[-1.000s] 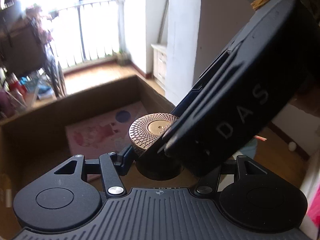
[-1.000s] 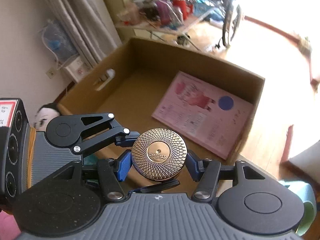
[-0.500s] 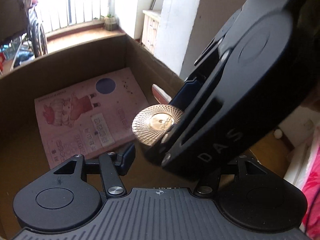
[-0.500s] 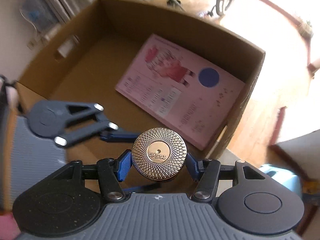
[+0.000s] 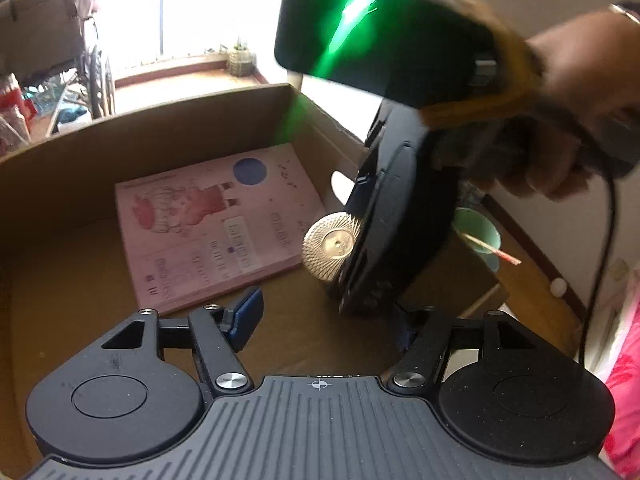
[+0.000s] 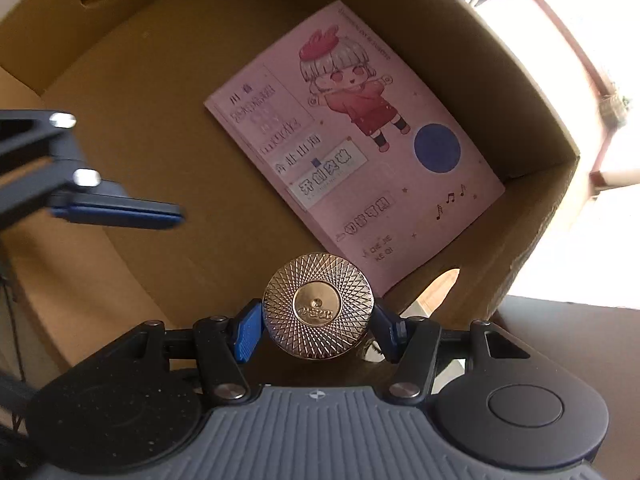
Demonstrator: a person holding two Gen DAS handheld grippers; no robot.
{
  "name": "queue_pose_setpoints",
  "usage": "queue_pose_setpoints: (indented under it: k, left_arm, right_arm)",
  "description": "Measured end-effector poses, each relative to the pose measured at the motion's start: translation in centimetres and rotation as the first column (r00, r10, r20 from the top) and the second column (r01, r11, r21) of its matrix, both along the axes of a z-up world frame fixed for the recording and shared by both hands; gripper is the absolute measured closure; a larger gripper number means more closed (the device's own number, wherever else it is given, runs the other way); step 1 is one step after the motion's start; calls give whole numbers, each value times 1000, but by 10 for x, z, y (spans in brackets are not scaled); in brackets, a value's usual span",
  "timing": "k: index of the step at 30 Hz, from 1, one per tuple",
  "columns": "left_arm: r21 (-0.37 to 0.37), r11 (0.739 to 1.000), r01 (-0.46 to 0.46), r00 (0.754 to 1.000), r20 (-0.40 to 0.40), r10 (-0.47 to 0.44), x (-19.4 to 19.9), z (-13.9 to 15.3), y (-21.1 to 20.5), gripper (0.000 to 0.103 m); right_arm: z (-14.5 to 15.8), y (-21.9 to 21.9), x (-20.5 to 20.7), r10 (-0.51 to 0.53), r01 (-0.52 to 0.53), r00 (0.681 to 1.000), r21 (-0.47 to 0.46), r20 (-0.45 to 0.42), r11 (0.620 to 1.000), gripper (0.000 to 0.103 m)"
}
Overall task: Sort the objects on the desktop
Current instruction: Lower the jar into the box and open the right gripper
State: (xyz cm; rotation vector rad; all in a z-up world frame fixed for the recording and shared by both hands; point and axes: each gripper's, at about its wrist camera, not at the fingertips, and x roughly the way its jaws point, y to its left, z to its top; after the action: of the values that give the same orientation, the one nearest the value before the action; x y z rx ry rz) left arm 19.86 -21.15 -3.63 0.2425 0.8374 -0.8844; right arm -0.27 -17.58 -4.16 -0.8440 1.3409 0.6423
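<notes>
A round dark jar with a gold patterned lid [image 6: 318,306] sits between the blue pads of my right gripper [image 6: 318,332], which is shut on it and points down into a cardboard box [image 6: 120,20]. In the left wrist view the same jar [image 5: 330,247] hangs low over the box floor, beside a pink booklet [image 5: 212,228] lying flat inside. My left gripper [image 5: 324,322] is just short of the jar, its jaws opening with nothing between them. One of its fingers [image 6: 116,210] shows at the left of the right wrist view. The booklet [image 6: 352,140] lies beyond the jar.
A person's hand [image 5: 568,100] holds the right gripper's handle. The box wall has a handle cut-out [image 6: 440,284] near the jar. Outside the box stand a green cup with a stick [image 5: 478,232] and pink cloth [image 5: 624,360]. A wheelchair [image 5: 96,80] is far back.
My left gripper let go of the jar and spread its jaws. The right gripper tipped to point down and sank into the box with the jar, towards the booklet's near corner.
</notes>
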Motion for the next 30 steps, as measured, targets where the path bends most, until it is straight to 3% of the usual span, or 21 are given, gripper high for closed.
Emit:
queue_pose_setpoints:
  k: [5,14,18,20,30]
  left_arm:
    - [-3,1000,-10,1000,18,11,-3,2,13,35]
    - [-28,999,-19,1000,23,20,-4,6,19,35]
    - [-37,999,-20,1000,21,21,-4,6,21,35]
    - [-39,999,-20,1000,21,21,-4,6,21,34]
    - [-48,998,-28,999,25,29,-7,8,25,34]
  right_arm:
    - [-5,5,1,8,-8,1000,-50,9,999,43]
    - [-3,1,-4,38,-38,999,-56,-1,998,45]
    - [1,-2,-5,53,-55,998,-66,-28,996,62]
    - [2,-3,-5,57,-58,998,-78,-23,995,63]
    - [16,4,2,27,-27,999,-5,24,1000,62]
